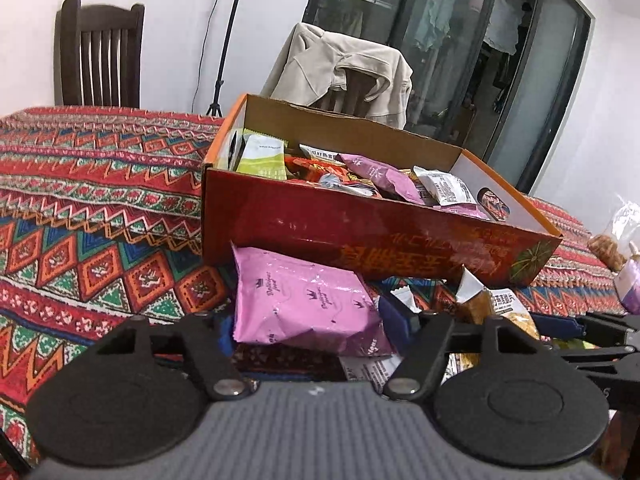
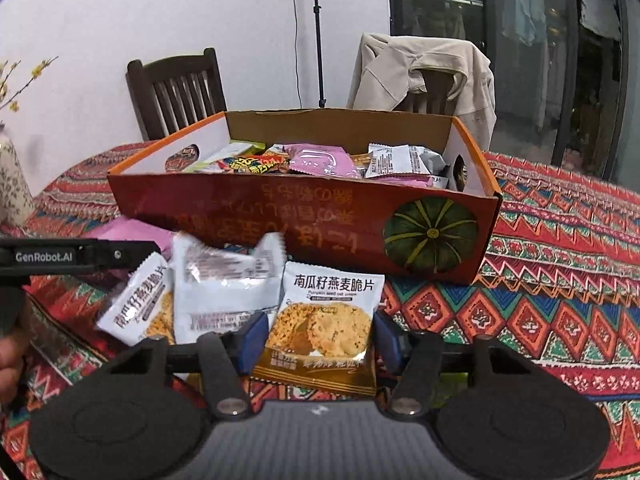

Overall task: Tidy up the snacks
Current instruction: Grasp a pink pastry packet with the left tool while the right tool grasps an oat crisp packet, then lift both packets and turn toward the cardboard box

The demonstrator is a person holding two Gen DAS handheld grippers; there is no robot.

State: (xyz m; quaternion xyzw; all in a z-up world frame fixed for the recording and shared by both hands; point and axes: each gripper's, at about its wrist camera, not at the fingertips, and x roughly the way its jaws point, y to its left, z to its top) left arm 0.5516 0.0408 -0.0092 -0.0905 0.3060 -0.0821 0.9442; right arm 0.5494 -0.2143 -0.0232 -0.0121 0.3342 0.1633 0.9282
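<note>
Snacks already fill much of the glossy red cardboard box [image 1: 376, 236] standing ahead of both grippers, but several crinkly packets remain on the woven patterned tablecloth [image 1: 100, 216]. Left gripper [image 1: 308, 320] is clamped on a puffy pink packet [image 1: 304, 300] just short of the box. Right gripper [image 2: 316, 340] grips a flat white-and-gold oat crisp packet [image 2: 324, 328]; two white packets [image 2: 224, 284] lie just left.

Two matte black round housings flanking a ribbed grey body, silver screws at the black linkage arms, blue pads on the right gripper [image 2: 316, 340]. Same build on the left gripper [image 1: 312, 320]; white "GenRobot.AI" lettering along its black bar.
</note>
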